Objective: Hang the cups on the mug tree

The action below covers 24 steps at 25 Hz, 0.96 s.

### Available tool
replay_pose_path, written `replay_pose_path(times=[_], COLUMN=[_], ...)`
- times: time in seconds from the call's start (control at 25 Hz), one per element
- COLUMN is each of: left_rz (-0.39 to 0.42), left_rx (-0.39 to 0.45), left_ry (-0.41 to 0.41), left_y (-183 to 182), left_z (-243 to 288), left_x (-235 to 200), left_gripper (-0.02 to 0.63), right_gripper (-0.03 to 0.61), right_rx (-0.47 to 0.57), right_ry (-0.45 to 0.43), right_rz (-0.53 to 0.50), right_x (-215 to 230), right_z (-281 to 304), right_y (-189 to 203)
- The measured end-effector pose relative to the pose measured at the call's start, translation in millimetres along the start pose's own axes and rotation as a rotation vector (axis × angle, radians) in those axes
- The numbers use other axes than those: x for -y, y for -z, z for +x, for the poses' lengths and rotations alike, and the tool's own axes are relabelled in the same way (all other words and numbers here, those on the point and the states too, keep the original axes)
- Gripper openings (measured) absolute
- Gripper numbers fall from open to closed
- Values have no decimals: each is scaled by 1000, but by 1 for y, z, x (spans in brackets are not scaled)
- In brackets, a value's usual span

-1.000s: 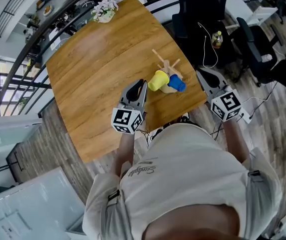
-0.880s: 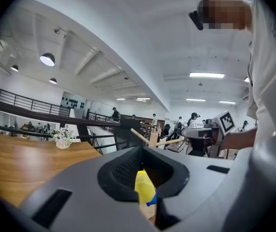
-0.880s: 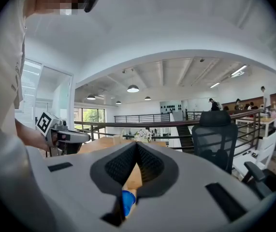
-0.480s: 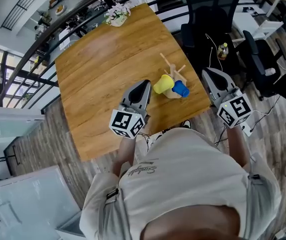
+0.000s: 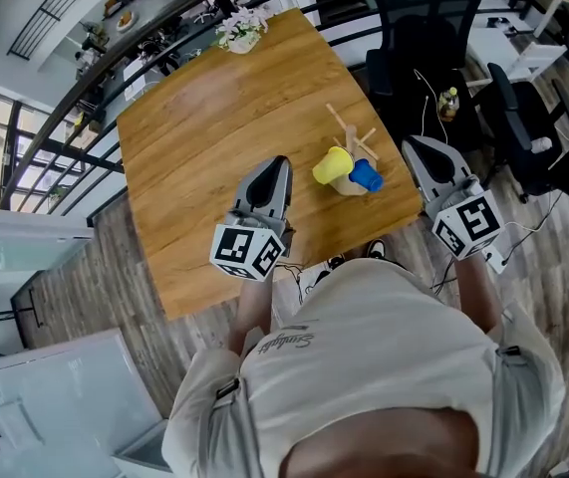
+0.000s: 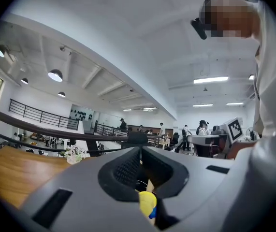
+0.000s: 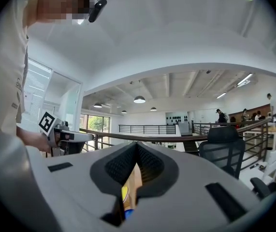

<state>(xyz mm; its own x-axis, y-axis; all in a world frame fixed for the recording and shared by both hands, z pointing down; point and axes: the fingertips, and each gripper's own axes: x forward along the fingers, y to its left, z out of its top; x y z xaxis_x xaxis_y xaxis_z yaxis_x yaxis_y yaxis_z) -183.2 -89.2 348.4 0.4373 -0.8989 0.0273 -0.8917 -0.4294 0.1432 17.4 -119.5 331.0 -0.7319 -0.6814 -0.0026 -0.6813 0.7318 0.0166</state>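
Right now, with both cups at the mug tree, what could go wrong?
1. The mug tree stands close to the table edge, near the shut right gripper; a stray swing could knock it off.
2. The yellow cup and blue cup sit close together, low on it; a nudge might unhook one.

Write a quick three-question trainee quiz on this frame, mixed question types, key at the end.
1. Multiple choice: which cups sit at the mug tree? A) a yellow and a blue one B) a red and a green one C) two white ones
2. True or false: the left claw is shut on a cup.
3. Fill in: seen from the person, the flower pot stands at the table's ___ corner.

Key
1. A: yellow cup, blue cup.
2. False: it is shut with nothing in it.
3. far
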Motion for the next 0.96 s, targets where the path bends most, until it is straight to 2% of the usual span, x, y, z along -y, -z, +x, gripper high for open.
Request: replay_pose_path(times=[0.44,0.68,0.96], left_rz=[-11,-11,0], left_rx=[-11,8,-11], left_ry=[-4,-13,2], left_y=[10,9,8], left_z=[-14,-17,-11], left_x=[3,2,9], left_gripper=[25,25,25], right_gripper=[-8,-6,-8], right_rx=[-5,-2,24], right_ry=[-3,4,-4], right_rz=[19,34,29], right_x=[-10,-5,1], right_z=[-1,2,9], right_y=[8,12,6])
